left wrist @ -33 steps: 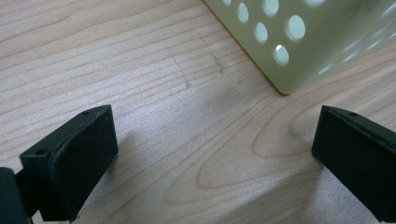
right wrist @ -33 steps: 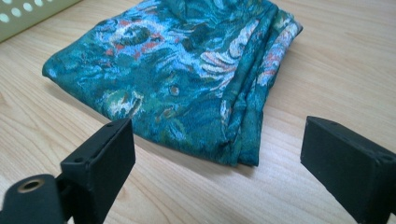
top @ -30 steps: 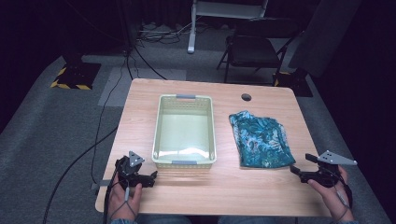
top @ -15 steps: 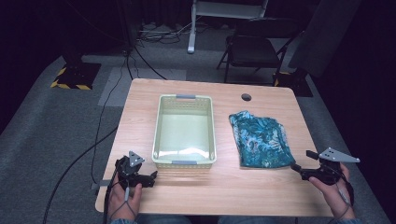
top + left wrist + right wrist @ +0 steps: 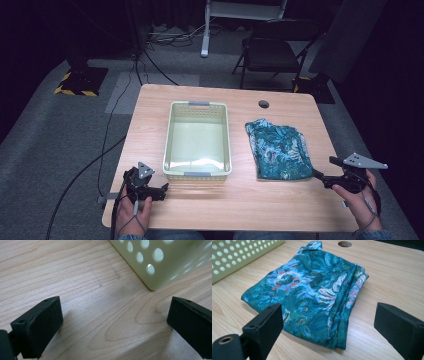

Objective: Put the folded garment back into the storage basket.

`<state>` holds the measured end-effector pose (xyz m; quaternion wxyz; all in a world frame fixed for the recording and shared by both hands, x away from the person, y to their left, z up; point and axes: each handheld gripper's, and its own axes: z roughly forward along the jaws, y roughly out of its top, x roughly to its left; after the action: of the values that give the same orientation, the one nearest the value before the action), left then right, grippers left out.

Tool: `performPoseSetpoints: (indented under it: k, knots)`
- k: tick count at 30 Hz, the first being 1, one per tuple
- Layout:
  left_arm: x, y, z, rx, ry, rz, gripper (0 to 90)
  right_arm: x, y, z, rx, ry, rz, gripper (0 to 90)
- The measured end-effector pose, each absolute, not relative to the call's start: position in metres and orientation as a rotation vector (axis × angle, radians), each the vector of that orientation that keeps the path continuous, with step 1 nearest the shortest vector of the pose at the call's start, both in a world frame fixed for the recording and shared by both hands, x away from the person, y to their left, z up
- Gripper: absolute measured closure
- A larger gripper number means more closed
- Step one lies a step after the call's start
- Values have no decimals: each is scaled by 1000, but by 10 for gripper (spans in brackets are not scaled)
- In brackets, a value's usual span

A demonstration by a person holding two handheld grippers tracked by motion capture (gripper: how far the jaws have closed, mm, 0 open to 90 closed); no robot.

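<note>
both grippers' fingers spread wide, empty; right gripper (image 5: 327, 330) near folded cloth (image 5: 312, 290).

Your table (image 5: 280, 200) was lit brightly from overhead while the floor and background at twelve o'clock stayed nearly black. The basket (image 5: 198, 140) floor showed pale glare. In your gripper views the near jaws were soft, casting faint shadows toward six o'clock.

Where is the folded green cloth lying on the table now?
In the high view the folded green cloth lies on the table's right half, beside the pale basket, just ahead of the open right gripper.
</note>
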<state>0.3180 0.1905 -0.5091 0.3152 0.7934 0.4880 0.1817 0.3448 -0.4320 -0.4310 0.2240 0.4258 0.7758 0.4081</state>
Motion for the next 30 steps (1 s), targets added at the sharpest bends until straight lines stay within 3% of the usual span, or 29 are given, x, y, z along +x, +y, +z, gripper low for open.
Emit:
performPoseSetpoints:
  k: [30]
  knots:
    - [316, 190, -509, 2091, 1284, 478, 3, 368, -420, -392, 1118, 2142, 1091, 86]
